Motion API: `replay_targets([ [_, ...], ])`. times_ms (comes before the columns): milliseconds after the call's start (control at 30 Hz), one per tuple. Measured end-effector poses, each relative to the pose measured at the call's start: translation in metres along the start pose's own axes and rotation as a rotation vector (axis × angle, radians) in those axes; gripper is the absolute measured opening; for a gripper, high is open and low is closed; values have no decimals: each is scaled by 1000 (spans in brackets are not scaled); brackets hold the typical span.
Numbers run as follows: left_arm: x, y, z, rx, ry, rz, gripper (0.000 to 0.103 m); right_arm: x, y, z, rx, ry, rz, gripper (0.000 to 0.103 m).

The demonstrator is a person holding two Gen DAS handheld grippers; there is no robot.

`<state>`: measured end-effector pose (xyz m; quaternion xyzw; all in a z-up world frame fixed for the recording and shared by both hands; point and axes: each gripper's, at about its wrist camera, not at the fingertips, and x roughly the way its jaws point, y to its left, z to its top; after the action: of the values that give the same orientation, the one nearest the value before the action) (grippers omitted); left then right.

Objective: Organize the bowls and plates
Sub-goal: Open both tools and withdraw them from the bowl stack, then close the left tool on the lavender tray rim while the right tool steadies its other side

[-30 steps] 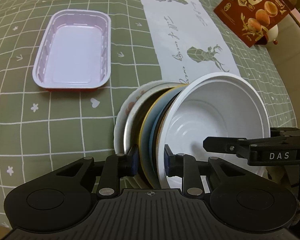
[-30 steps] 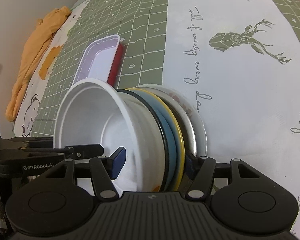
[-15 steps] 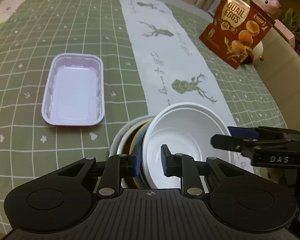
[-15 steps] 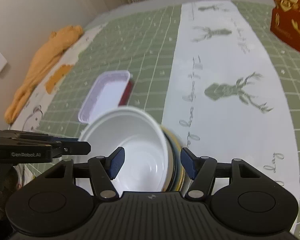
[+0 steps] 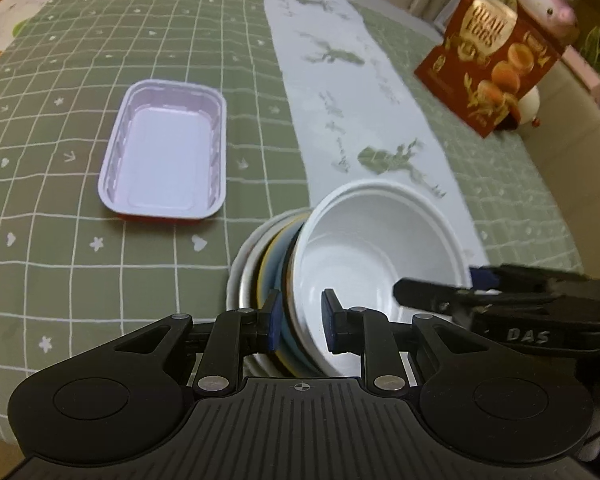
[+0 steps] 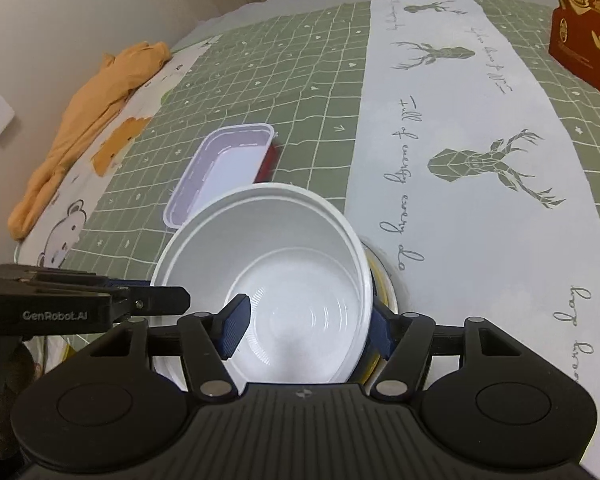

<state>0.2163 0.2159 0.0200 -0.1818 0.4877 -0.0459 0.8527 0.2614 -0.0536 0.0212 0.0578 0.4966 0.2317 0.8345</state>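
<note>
Both grippers have come up with the stack since a second ago, and the dishes that stood almost on edge now tip back so the bowl's mouth faces more upward; more of the green checked cloth [image 5: 100, 200] shows beyond them.

The left gripper [image 5: 300, 318] has its blue pads drawn close together, clamped on the near rims: one pad sits inside the white bowl [image 5: 364, 256], the other outside the blue and yellow plates [image 5: 270, 276] nested behind it. Further to its outer side are a grey plate and a white one [image 5: 238, 276]; whether those are inside the pinch I cannot tell.

The right gripper [image 6: 306, 330] holds the opposite side, its jaws about half apart. Its left pad is inside the bowl [image 6: 292, 280], its right pad outside the wall against the plate edges [image 6: 384, 292], with the bowl wall between them. Whether the pads press firmly is hard to say, though they appear to touch.

Ahead and to the left of the left gripper lies a pale rectangular tray [image 5: 164, 152] with a red underside, apart from the stack. Ahead to its right, well away, stands a red quail-egg box [image 5: 488, 56], with a white deer-print runner [image 6: 460, 140] between.
</note>
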Motion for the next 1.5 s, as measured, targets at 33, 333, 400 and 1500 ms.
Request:
replay_targets([
  [33,-4,2,1,-10,-21,-15,23,0,-1,0,-3,3,0,63],
  [333,-20,61,20,-170,-371,-25,23,-25,29,16,-216,-80,-220,69],
  [400,-16,81,30,-216,-394,-34,23,-23,39,27,-214,-69,-287,70],
  [1500,68,192,66,-306,-277,11,24,195,121,147,-48,261,-434,83],
])
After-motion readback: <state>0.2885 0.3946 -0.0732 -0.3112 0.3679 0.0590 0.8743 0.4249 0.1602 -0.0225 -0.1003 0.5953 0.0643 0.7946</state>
